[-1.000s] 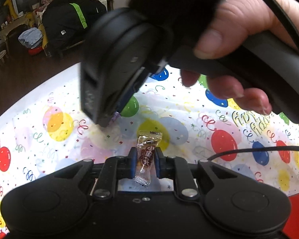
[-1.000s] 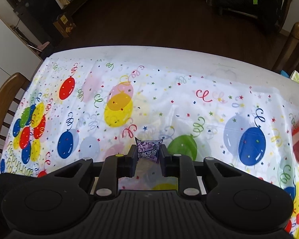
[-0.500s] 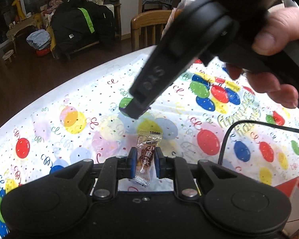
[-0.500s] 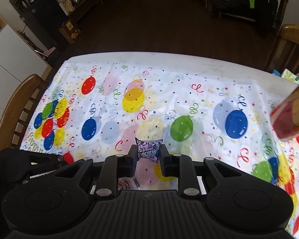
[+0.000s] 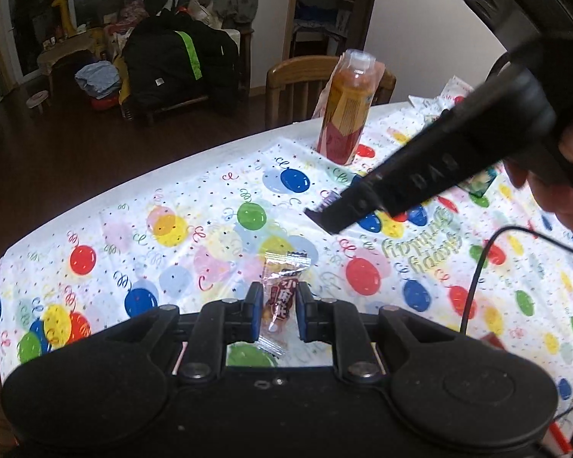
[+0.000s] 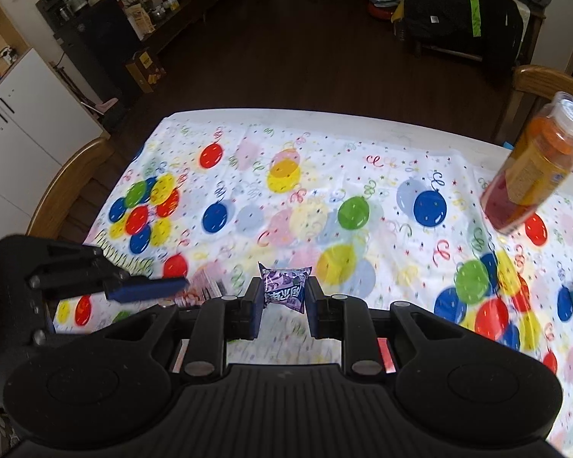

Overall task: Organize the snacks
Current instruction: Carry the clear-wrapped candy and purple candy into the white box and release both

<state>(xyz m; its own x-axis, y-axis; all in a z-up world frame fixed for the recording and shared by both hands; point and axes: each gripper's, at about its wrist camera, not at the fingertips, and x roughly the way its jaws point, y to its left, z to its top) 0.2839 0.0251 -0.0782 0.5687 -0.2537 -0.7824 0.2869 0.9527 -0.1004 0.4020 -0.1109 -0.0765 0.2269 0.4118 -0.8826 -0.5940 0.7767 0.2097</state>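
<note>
My left gripper [image 5: 278, 302] is shut on a brown wrapped candy [image 5: 280, 297] held above the balloon-print tablecloth [image 5: 179, 236]. A small purple snack packet [image 6: 284, 291] sits pinched in my right gripper [image 6: 284, 297], also lifted over the cloth. In the left wrist view the right gripper [image 5: 326, 216] reaches in from the upper right, gripped by a hand [image 5: 569, 175], with a bit of purple wrapper at its tip. The right wrist view shows the left gripper [image 6: 164, 286] at the lower left, its candy blurred beside the blue pad.
An orange drink bottle [image 5: 347, 114] stands near the table's far edge, with a wooden chair [image 5: 298, 84] behind it. Snack packets [image 5: 445, 93] lie at the far right. A second chair [image 6: 68, 187] is at the left side. A black cable [image 5: 489, 263] crosses the cloth.
Both grippers have risen and drawn back from the cloth, each keeping its snack. The right gripper has swung off to the right in the left wrist view, and the bottle came into sight.
</note>
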